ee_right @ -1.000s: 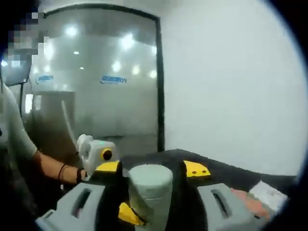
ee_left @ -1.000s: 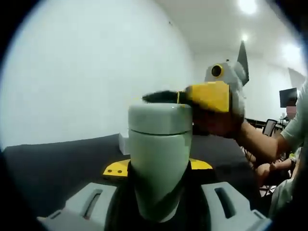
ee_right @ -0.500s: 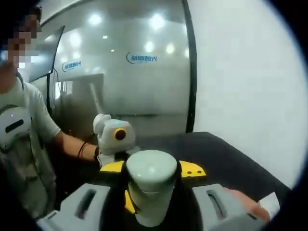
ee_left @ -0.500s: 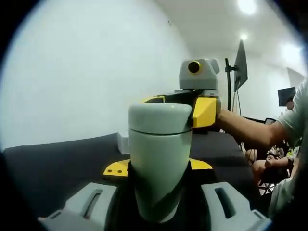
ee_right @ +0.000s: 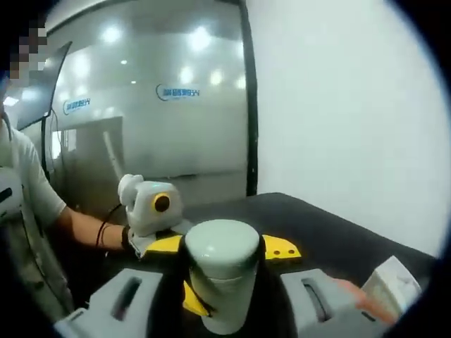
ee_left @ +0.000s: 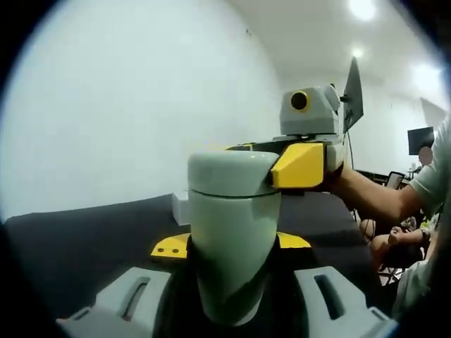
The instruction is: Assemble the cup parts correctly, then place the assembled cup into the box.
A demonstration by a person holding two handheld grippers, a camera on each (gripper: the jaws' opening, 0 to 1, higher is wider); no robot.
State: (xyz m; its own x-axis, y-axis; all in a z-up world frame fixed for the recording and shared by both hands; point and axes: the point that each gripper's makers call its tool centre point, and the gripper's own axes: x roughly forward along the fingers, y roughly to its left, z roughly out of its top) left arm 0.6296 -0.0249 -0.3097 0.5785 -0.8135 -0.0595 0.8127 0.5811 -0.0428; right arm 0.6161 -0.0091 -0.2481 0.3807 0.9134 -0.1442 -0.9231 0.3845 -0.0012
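Observation:
A pale green cup body (ee_left: 232,239) stands upright between my left gripper's (ee_left: 231,243) jaws, which are shut on it. Its matching lid (ee_left: 232,171) sits on top. My right gripper (ee_left: 304,158) reaches in from the right, its yellow jaws closed on the lid's rim. In the right gripper view the lid (ee_right: 221,245) sits between my right gripper's (ee_right: 224,248) yellow-tipped jaws, with the cup body (ee_right: 227,304) just below it. The left gripper (ee_right: 151,208) shows at the left, held by a hand.
A black table (ee_left: 84,239) lies below both grippers. A white box (ee_left: 181,208) rests on it behind the cup, and it shows as a white box (ee_right: 392,282) at the lower right. A white wall (ee_left: 127,105) is behind. A person's arm (ee_left: 373,201) is on the right.
The right gripper has rolled around the lid and shifted slightly right on it. The right gripper view has swung sideways. The cup stays fixed in the left gripper.

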